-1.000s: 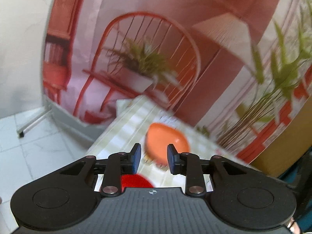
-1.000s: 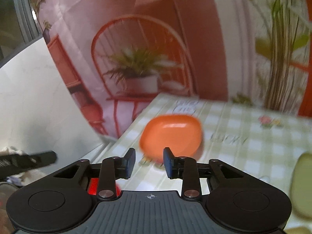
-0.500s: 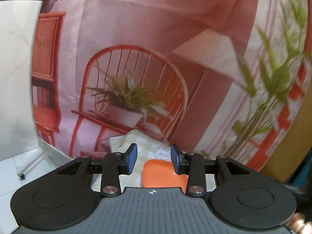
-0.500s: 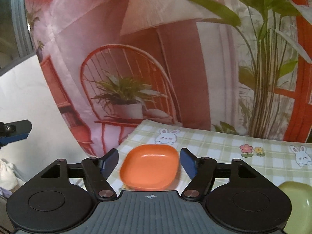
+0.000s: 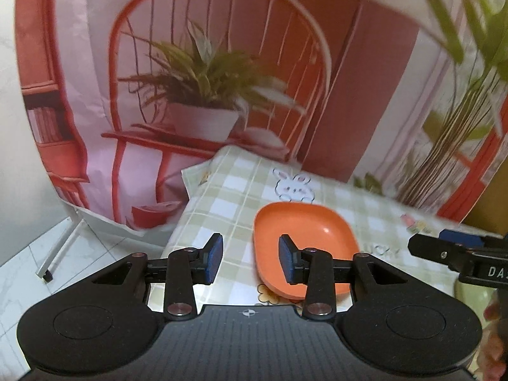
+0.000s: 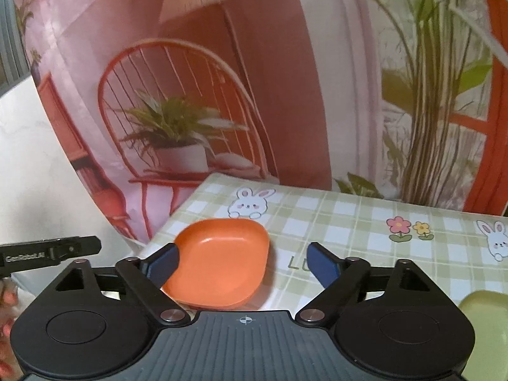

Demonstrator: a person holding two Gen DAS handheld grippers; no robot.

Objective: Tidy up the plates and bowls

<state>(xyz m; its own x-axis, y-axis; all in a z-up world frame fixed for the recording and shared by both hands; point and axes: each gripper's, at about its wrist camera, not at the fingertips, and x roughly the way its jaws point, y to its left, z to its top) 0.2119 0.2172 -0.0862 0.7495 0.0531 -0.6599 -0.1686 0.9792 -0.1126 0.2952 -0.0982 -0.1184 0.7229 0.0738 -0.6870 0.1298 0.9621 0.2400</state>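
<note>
An orange plate (image 6: pixel 222 260) with nothing in it lies on a checked tablecloth (image 6: pixel 365 231) near the table's left corner; a pale green dish (image 6: pixel 485 327) sits at the right edge, its contents unseen. Right gripper (image 6: pixel 243 265): jaws wide apart, just been opening, gripping nothing. Left gripper (image 5: pixel 249 258): jaws partly apart, just been opening, holding nothing

A checked tablecloth (image 6: pixel 349 222) covers the table, bearing an orange plate (image 6: pixel 222 260) and green dish (image 6: pixel 485 311).
</note>
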